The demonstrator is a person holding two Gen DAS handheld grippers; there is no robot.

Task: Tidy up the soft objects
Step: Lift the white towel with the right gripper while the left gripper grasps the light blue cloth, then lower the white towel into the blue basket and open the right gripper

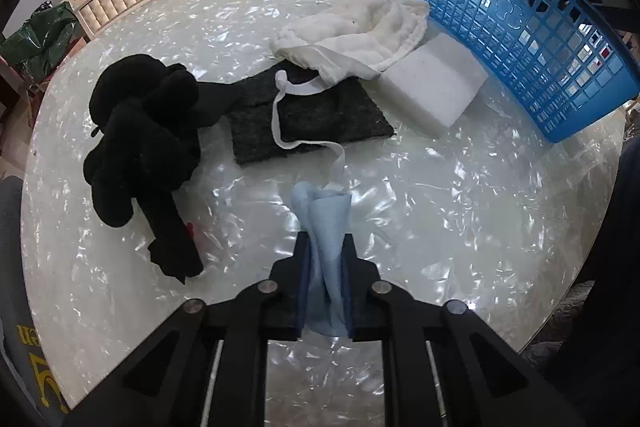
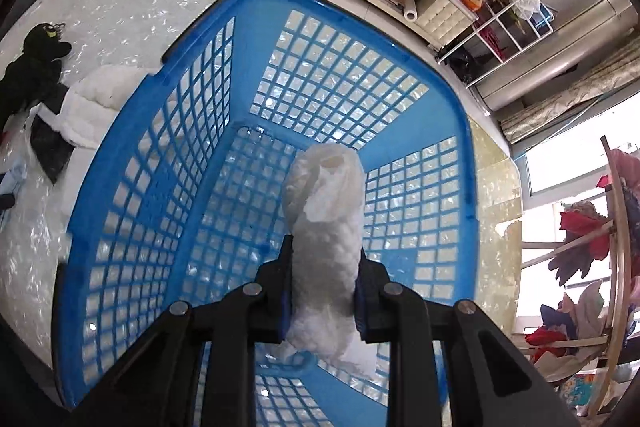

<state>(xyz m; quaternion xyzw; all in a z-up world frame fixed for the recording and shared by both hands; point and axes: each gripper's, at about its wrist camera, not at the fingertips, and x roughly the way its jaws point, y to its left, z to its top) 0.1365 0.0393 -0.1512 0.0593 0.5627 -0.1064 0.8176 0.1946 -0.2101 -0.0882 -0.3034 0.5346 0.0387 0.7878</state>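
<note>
Pale-blue cloth [image 1: 326,227], limp and light, bunches in my left tool [image 1: 325,251]; right tool [image 2: 322,259] squeezes fluffy white wadding [image 2: 326,227] over the blue basket [image 2: 132,163].

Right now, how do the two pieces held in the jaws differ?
The light blue cloth is thin and smooth; the white fluffy wad is thick and fuzzy. The cloth is pinched above the table; the wad hangs inside the blue basket. Both are soft and gripped.

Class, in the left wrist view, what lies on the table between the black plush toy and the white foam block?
A dark grey felt mat, with a white strap trailing across it, shown in the left wrist view.
</note>
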